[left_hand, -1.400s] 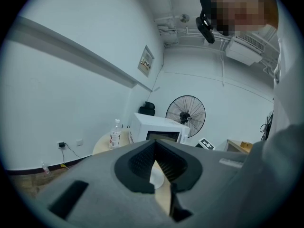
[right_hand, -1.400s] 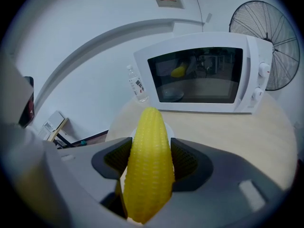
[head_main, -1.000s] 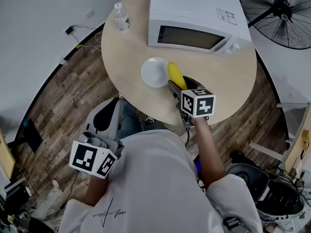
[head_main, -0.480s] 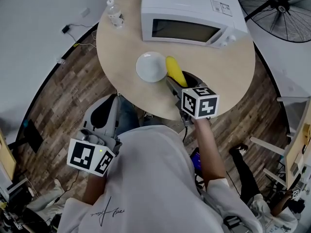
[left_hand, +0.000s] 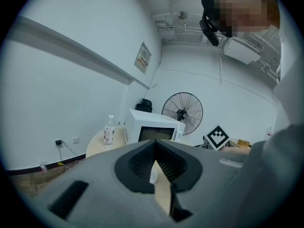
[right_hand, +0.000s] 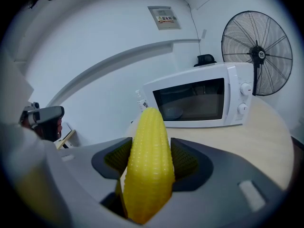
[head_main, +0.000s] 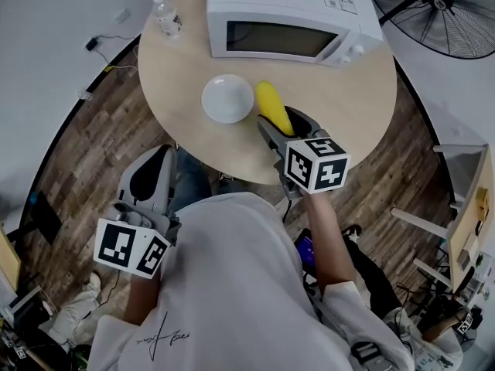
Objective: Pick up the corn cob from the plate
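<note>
My right gripper [head_main: 280, 130] is shut on the yellow corn cob [head_main: 273, 107], which points away from me, lifted above the round table [head_main: 363, 107] just right of the white plate [head_main: 227, 99]. In the right gripper view the corn cob [right_hand: 149, 163] fills the space between the two dark jaws of the right gripper [right_hand: 151, 159], its tip toward the microwave [right_hand: 197, 99]. The plate holds nothing. My left gripper [head_main: 151, 178] hangs off the table at the lower left; in its own view the left gripper [left_hand: 156, 163] has its jaws together with nothing in them.
A white microwave [head_main: 290, 18] stands at the back of the table, a water bottle [head_main: 165, 15] at the back left. A black floor fan [head_main: 437, 10] stands right of the table. The wood floor [head_main: 85, 161] surrounds the table, with cables along the wall.
The corn cob in my right gripper has moved up and away from the plate's edge. The head view has shifted, so the table sits farther left and higher.
</note>
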Motion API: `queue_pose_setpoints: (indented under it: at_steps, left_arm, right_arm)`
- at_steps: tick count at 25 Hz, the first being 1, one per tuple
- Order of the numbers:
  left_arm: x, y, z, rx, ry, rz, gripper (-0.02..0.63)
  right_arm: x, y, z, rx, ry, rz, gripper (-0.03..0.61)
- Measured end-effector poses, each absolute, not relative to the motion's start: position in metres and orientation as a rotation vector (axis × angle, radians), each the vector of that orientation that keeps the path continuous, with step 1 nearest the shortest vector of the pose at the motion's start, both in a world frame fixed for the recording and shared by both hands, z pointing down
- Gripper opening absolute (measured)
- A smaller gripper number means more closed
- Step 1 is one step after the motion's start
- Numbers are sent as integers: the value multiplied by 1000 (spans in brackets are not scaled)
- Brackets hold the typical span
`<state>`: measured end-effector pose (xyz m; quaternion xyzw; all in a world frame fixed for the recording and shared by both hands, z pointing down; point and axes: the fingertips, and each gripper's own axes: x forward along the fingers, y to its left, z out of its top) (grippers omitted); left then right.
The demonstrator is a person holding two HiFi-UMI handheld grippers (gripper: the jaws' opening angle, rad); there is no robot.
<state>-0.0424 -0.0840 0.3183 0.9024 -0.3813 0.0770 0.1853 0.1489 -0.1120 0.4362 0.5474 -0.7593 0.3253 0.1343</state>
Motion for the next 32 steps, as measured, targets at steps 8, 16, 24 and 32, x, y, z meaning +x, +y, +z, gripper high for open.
queue_pose_setpoints:
  at_steps: [8, 16, 24, 32]
  left_arm:
    - [-41, -84, 322, 2529, -1067, 215, -9]
    - [-39, -86, 323, 2518, -1065, 216, -9]
    - [-41, -91, 326, 2505, -1074, 215, -9]
    - [-38, -93, 327, 2504, -1071, 216, -9]
  right_arm:
    - [155, -105, 421, 1603, -2235, 927, 267]
    - [159, -101, 399, 1630, -2317, 906, 267]
    - [163, -94, 393, 1645, -2331, 898, 267]
    - [174, -88, 380, 1693, -2344, 870, 267]
